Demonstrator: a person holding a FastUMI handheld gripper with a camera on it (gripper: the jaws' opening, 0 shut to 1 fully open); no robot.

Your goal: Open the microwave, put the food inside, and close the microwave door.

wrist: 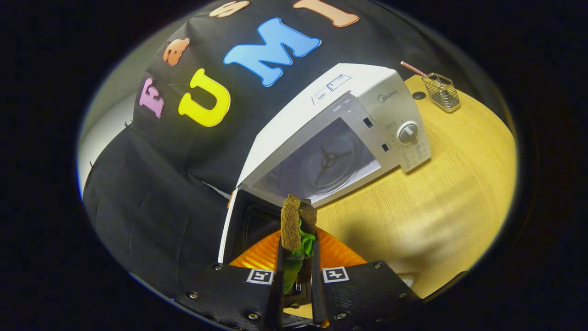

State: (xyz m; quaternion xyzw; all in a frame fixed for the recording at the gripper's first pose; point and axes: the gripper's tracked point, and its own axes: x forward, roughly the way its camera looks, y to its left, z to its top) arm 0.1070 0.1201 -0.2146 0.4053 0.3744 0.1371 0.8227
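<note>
The microwave's dark-framed door (pixel 243 225) hangs swung open at the left, its inner side facing the gripper, so the opening step looks done. Just right of it, the gripper (pixel 297 271) has its two fingers drawn close together and pressing on either side of a brown-bread sandwich with green lettuce (pixel 297 230), which stands on edge between them and rises above the fingertips. Beneath the sandwich lies a ribbed orange plate (pixel 335 253), near the front edge of the table; whether the sandwich has lifted clear of it cannot be told. Beyond the fingers sits the white boxy microwave oven (pixel 330 128), its cavity open and showing a round glass turntable (pixel 328 163) with nothing on it, and a round dial (pixel 408 133) on the control panel at its right. By my reading the food is gripped but not yet inside, so placing it on the turntable and shutting the door are both left. The microwave stands toward the back of a pale yellow wood-grain table (pixel 441 202), and at the table's far right corner stands a small wire basket (pixel 442 92) with a pink striped straw (pixel 413 69) sticking out. A black cloth booth wall (pixel 151 193) closes the space behind and to the left.
</note>
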